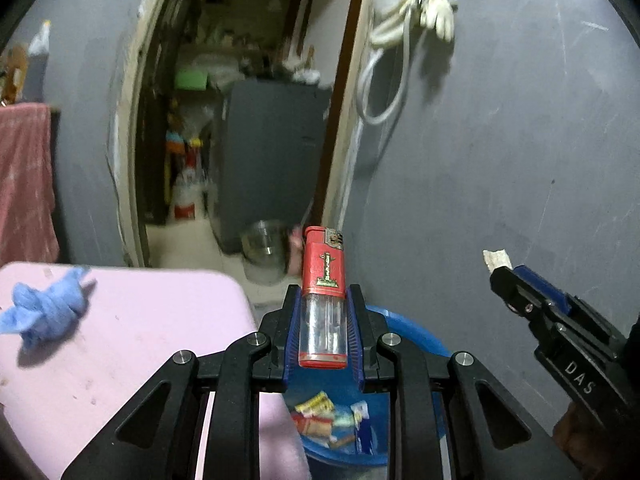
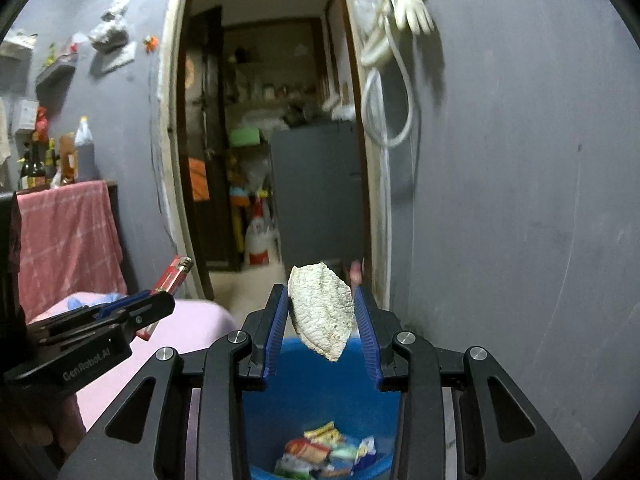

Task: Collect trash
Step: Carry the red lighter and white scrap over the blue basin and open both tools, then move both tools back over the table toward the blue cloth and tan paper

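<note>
Left gripper (image 1: 323,312) is clamped on a red lighter (image 1: 323,300), whose long axis runs straight out along the fingers, metal head at the far end and clear tank back between the pads. Right gripper (image 2: 322,320) pinches a pale, rough scrap (image 2: 322,314) that hangs edge-down between its blue pads.

Both loads sit above the blue bin (image 1: 416,336), which lies directly below and slightly nearer than the fingertips; wrappers (image 2: 328,452) already line its bottom. In the right wrist view the bin mouth fills the gap under the scrap, so that gripper looks squarely over the opening. The lighter is over the bin's left part, close to the pink table (image 1: 132,344), where a blue cloth (image 1: 48,312) lies.

Judging from this, a plain release should drop each piece in, the lighter with less margin.
</note>
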